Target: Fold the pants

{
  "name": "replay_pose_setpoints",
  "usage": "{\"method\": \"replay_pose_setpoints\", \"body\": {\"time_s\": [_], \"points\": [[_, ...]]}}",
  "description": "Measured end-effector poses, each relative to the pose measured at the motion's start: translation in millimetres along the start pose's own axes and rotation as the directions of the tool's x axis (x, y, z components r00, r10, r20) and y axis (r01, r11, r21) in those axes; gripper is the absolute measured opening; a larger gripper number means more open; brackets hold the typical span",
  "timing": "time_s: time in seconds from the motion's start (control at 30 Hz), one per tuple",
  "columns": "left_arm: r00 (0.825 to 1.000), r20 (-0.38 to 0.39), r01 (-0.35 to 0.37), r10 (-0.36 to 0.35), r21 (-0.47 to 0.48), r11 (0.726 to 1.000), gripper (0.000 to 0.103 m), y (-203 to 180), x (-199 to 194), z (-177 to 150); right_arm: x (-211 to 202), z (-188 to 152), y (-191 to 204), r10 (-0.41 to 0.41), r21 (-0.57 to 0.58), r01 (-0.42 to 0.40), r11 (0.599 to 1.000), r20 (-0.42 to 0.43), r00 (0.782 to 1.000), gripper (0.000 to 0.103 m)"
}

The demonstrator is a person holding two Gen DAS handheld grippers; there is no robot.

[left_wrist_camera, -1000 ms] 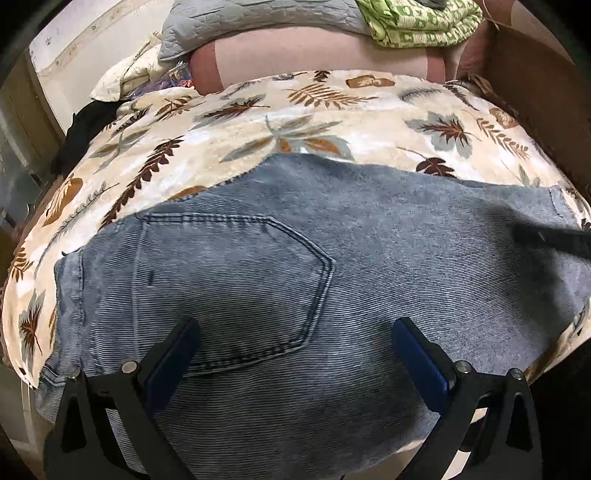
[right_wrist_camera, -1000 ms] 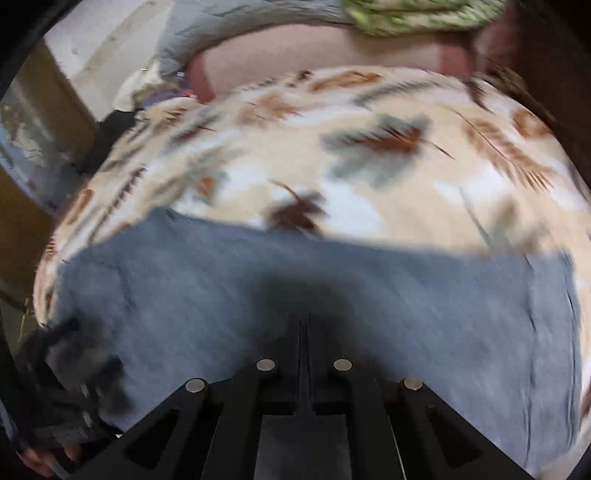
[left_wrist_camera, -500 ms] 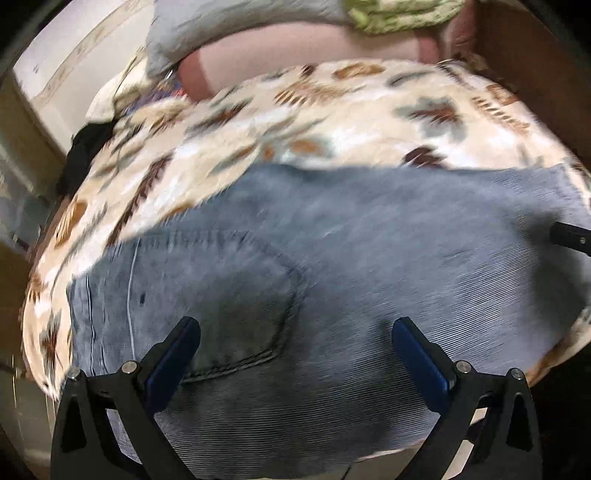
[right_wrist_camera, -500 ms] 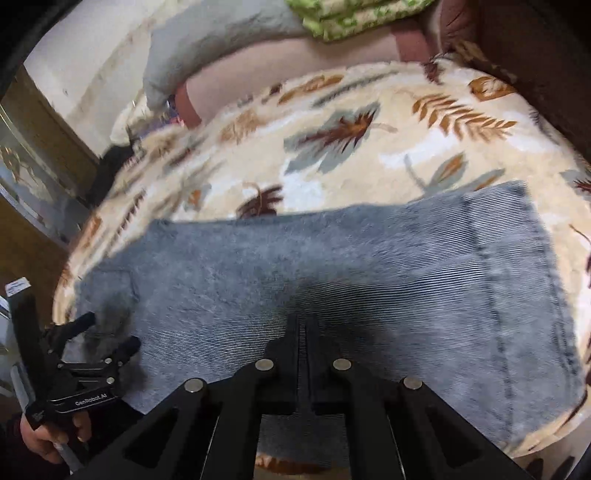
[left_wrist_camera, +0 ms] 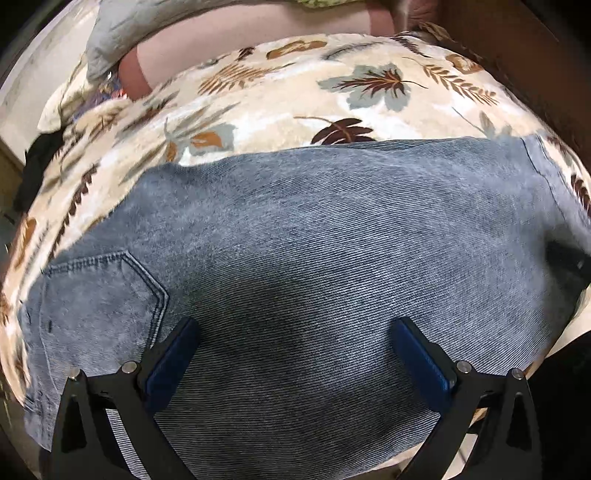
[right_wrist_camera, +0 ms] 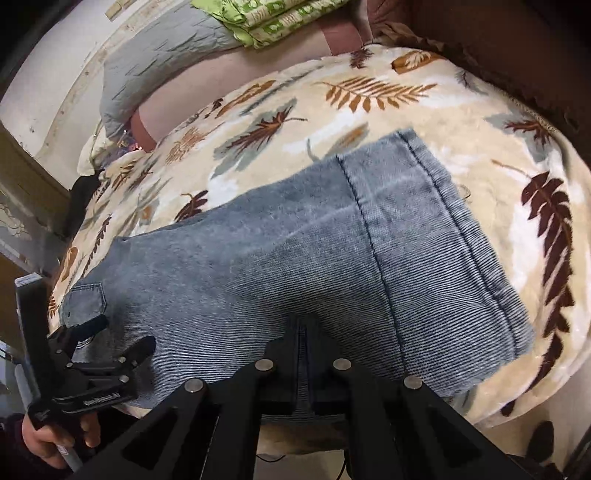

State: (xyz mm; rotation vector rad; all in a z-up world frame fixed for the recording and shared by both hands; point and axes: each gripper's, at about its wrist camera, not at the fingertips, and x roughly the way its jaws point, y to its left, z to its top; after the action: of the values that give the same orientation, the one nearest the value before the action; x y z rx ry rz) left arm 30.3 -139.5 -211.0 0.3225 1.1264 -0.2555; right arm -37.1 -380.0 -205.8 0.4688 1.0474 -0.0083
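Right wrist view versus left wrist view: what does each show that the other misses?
Only the right wrist view shows the person's hand holding the left tongs, the whole hemmed leg end, and the right tongs shut on a pinch of denim. Only the left wrist view shows the open left tongs from behind, nothing between their blue pads. Both show the pants, back pocket and leaf-print blanket.

One pair of jeans (right_wrist_camera: 295, 266) lies on one leaf-print blanket (right_wrist_camera: 480, 155). Two tongs show, the left tongs (right_wrist_camera: 110, 332) and the right tongs (right_wrist_camera: 304, 332). Behind are one grey pillow (right_wrist_camera: 155, 62), one green folded cloth (right_wrist_camera: 273, 18) and one hand (right_wrist_camera: 48, 443).
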Motion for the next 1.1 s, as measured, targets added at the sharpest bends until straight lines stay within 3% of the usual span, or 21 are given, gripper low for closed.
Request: {"method": "replay_pose_setpoints", "body": {"time_s": [0.17,0.4,0.6,0.8,0.87,0.93,1.0,1.1], "points": [[1.000,-0.021,-0.005,0.005,0.003,1.000,0.103,-3,4,5,6,1,-7,0.048,0.027,-0.048,0.998,0.002,0.999,0.005],[0.996,-0.033,-0.084,0.085,0.038,0.996,0.103,-17,-14,12,-10,2,-16,0.101,0.046,-0.103,0.994,0.047,0.994,0.005],[0.997,0.046,-0.063,0.060,0.059,0.996,0.103,-35,-47,22,-51,0,-41,0.154,0.100,-0.173,0.980,0.179,0.972,0.006],[0.998,0.067,-0.021,0.016,0.068,0.997,0.103,-52,-62,28,-80,-1,-87,0.125,0.183,-0.171,0.968,0.238,0.963,0.007],[0.998,0.069,-0.014,0.008,0.084,0.996,0.103,-61,-65,27,-89,-1,-106,0.118,0.240,-0.182,0.954,0.256,0.959,0.022],[0.998,0.070,-0.010,0.002,0.102,0.995,0.103,-67,-66,25,-97,-2,-121,0.120,0.289,-0.209,0.934,0.298,0.947,0.063],[0.998,0.069,-0.006,-0.002,0.113,0.994,0.103,-69,-65,24,-103,-3,-128,0.118,0.304,-0.229,0.925,0.341,0.933,0.065],[0.998,0.058,-0.008,0.001,0.115,0.993,0.103,-70,-62,23,-94,0,-132,0.134,0.332,-0.241,0.912,0.313,0.940,0.065]]}}
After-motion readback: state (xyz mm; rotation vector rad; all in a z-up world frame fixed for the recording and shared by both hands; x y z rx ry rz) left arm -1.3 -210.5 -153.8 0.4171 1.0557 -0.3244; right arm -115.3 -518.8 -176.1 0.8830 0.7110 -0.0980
